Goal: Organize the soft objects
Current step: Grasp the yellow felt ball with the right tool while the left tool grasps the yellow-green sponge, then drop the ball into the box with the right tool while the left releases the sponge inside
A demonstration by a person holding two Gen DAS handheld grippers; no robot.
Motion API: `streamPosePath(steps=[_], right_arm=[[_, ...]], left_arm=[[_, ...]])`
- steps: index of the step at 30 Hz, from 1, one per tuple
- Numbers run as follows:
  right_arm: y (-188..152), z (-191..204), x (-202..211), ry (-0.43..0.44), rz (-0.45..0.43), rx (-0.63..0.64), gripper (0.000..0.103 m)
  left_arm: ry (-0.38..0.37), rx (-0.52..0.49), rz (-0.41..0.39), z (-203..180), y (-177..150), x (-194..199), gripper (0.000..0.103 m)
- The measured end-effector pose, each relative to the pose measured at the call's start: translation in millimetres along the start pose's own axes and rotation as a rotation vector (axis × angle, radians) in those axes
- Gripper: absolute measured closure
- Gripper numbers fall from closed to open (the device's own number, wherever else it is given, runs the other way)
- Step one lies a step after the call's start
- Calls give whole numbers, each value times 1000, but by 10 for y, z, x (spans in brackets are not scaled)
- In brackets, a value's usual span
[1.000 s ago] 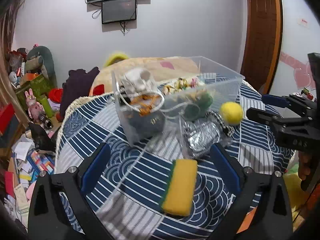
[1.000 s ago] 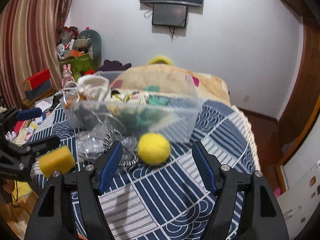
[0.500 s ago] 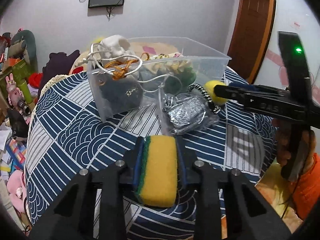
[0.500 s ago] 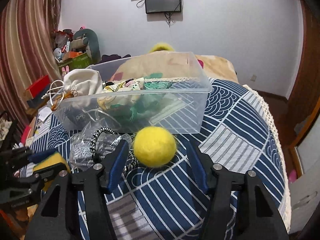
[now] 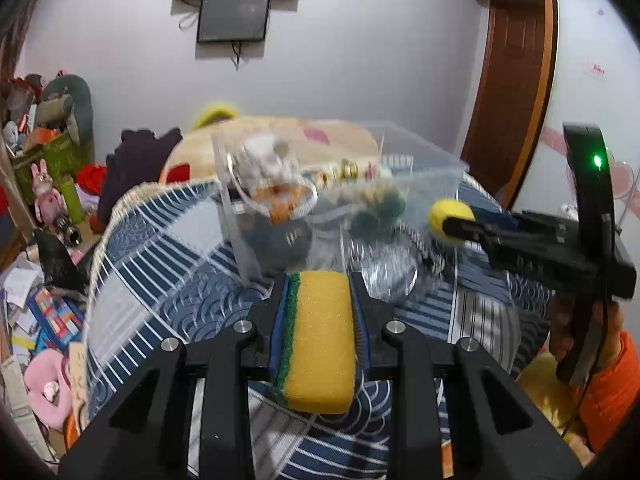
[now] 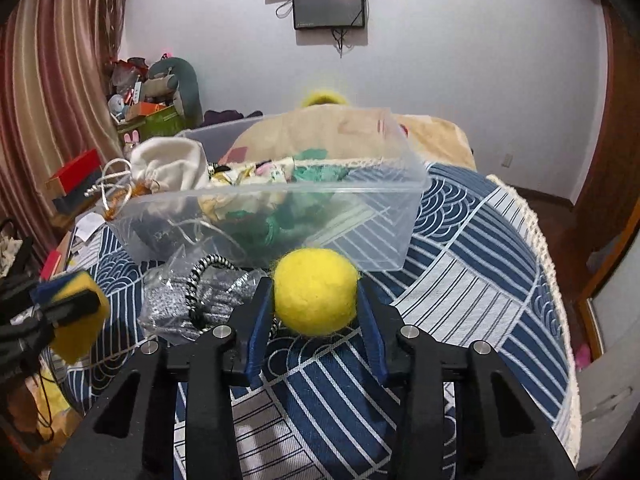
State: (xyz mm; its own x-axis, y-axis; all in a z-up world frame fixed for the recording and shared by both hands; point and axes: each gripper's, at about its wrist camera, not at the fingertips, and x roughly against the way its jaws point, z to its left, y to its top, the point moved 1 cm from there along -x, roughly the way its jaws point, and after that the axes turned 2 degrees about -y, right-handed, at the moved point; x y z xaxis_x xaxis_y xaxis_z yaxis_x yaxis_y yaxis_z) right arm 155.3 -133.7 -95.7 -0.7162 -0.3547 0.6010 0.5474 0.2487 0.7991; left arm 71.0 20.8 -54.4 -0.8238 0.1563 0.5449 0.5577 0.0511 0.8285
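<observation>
My left hand-held gripper (image 5: 316, 316) clamps the sponge (image 5: 318, 340) at lower centre; my right hand-held gripper (image 6: 316, 308) squeezes the yellow ball (image 6: 315, 291) at centre, below the bin (image 6: 280, 216).

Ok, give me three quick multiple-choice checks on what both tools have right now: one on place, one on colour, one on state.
1. Where is the clear plastic bin relative to the yellow felt ball?
A. Behind it
B. Under it
C. Left of it on the floor

2. What colour is the scrub layer on the sponge?
A. Red
B. Green
C. White

3. What is the left tool doing?
A. Open, empty
B. Shut on the sponge
C. Shut on the silver bag

Answers: 1 A, the bin stands beyond the ball held in the right tool. 2 B, a green strip runs down its left edge. 3 B, both fingers press the sponge's sides.
</observation>
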Motion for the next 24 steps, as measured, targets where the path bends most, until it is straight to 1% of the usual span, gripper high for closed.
streamPosePath(steps=[9, 14, 18, 24], right_arm=[[183, 49, 345, -30, -109, 40, 65], [344, 63, 507, -28, -177, 39, 65], [473, 66, 601, -26, -222, 33, 65], [602, 87, 666, -38, -266, 39, 65]], left_arm=[[20, 14, -116, -8, 427, 166, 74], [30, 13, -158, -46, 616, 185, 74], [21, 23, -188, -58, 787, 192, 74], [9, 35, -224, -32, 997, 131, 74]])
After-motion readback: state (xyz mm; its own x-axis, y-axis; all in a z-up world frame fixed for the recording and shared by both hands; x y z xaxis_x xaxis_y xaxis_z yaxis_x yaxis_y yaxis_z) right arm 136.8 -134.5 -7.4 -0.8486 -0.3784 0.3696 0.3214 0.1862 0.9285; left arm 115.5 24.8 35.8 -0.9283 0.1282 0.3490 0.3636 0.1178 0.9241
